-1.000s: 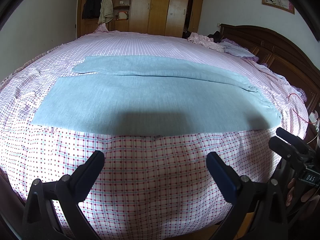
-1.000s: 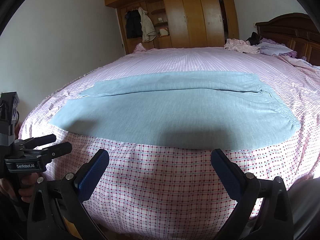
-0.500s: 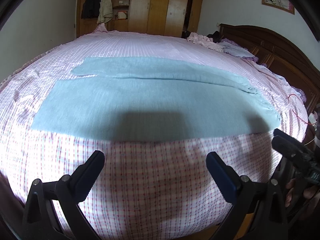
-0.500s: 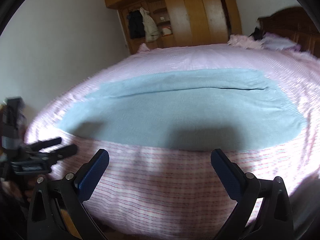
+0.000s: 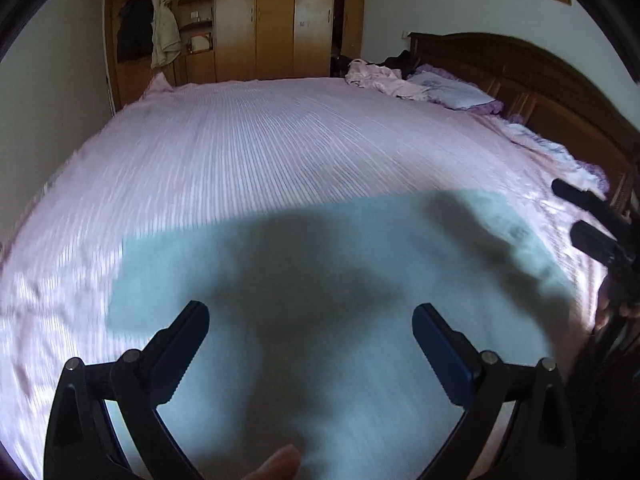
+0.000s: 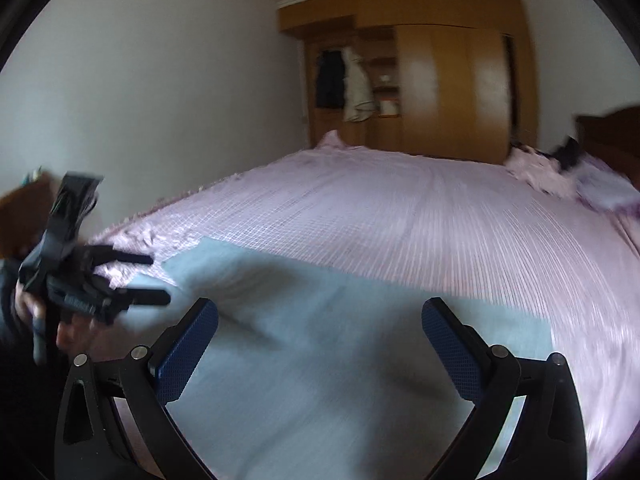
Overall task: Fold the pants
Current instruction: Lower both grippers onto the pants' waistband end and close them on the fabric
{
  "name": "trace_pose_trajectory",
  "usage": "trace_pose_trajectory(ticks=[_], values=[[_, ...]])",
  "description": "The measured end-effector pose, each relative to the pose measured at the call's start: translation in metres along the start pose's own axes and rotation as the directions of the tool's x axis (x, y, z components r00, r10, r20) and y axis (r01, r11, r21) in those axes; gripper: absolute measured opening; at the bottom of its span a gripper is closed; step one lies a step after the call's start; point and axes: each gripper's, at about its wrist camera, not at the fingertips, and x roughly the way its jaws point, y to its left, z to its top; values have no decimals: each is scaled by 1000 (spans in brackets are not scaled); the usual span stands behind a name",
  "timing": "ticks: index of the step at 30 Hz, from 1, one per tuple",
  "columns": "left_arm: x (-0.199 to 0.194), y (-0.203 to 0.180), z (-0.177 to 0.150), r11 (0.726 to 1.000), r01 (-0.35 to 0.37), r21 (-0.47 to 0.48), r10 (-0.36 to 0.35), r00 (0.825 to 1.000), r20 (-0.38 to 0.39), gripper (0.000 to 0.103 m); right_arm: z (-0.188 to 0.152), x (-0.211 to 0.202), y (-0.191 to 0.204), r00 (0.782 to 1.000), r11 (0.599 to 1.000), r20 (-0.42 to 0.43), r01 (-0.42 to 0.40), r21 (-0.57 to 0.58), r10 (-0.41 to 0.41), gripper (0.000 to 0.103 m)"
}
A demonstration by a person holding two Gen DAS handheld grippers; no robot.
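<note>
The pants [image 5: 340,280] lie flat on the bed [image 5: 280,140], a pale blue sheet of cloth on the pink checked cover, on the side of the bed away from the wardrobe [image 5: 280,20] and well short of the pillow [image 5: 452,88] by the headboard [image 5: 540,80]. The left gripper [image 5: 310,336] hangs over the pants with its jaws wide apart, holding nothing. The right gripper [image 6: 320,328] is likewise spread wide and empty above the pants. Both views are blurred. A fingertip [image 5: 276,464] shows below the left gripper.
</note>
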Motion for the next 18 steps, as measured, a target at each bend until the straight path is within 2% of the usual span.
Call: trace_pose_trajectory(ticks=[2, 4, 6, 8, 11, 14, 16, 18], values=[[31, 7, 25, 999, 14, 41, -13, 999, -29, 103, 10, 26, -17, 998, 998, -51, -50, -26, 48, 98], [62, 12, 45, 993, 72, 95, -65, 995, -78, 103, 21, 69, -39, 982, 990, -151, -125, -59, 114, 98], [90, 13, 59, 981, 90, 173, -73, 992, -101, 103, 23, 108, -56, 953, 980, -259, -181, -82, 154, 96], [118, 9, 67, 959, 81, 272, -47, 990, -132, 103, 20, 145, -69, 919, 973, -360, -208, -102, 158, 93], [158, 6, 66, 933, 82, 350, -15, 981, -191, 103, 7, 183, -86, 880, 967, -447, -232, -102, 164, 87], [191, 10, 65, 928, 76, 365, 9, 974, -227, 101, -7, 206, -90, 854, 963, -500, -237, -131, 142, 83], [202, 14, 64, 941, 86, 326, -11, 974, -224, 101, -15, 221, -99, 826, 963, -540, -254, -95, 164, 82], [211, 20, 66, 958, 102, 267, -40, 973, -227, 100, -19, 225, -105, 817, 961, -548, -262, -82, 176, 81]])
